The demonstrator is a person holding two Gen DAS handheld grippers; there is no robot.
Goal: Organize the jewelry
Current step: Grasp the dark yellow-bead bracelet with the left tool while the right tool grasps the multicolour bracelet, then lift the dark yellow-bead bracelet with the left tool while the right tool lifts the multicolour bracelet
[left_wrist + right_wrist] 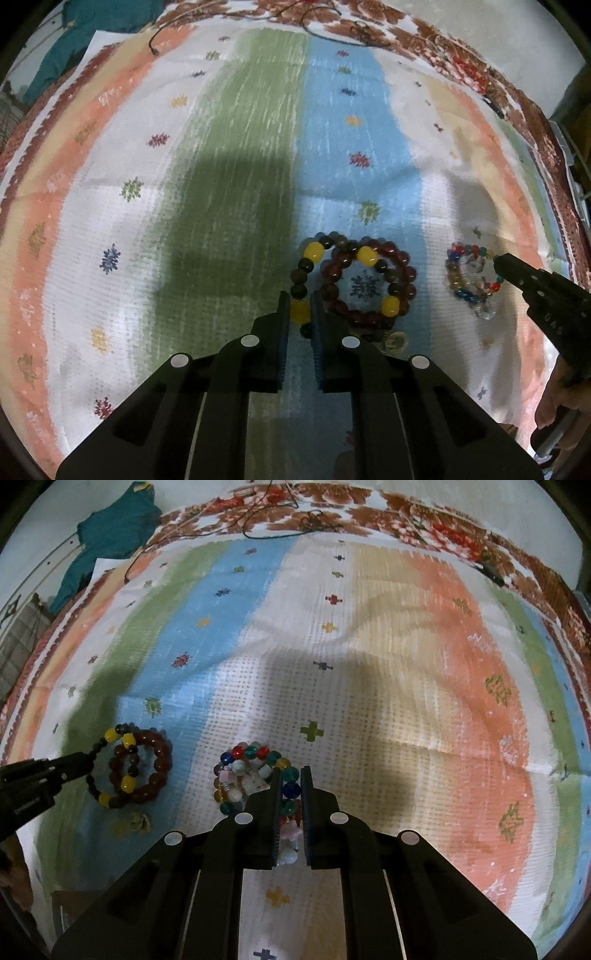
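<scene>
Two bead bracelets lie overlapped on the blue stripe: a dark one with yellow beads (308,275) and a dark red one (402,271). My left gripper (299,308) is shut on the dark yellow-beaded bracelet, a yellow bead between its jaws. To the right lies a pile of multicoloured glass-bead bracelets (469,280). My right gripper (291,781) is shut on the multicoloured bracelets (251,768), beads showing between its jaws. The right view also shows the dark bracelet pair (133,768) and the left gripper (79,762) at its rim.
A striped woven cloth (240,166) covers the surface, over a brown floral sheet (332,513). A thin dark cord (273,531) lies at the far edge. A teal garment (110,535) lies far left. A hand (561,398) shows at the right.
</scene>
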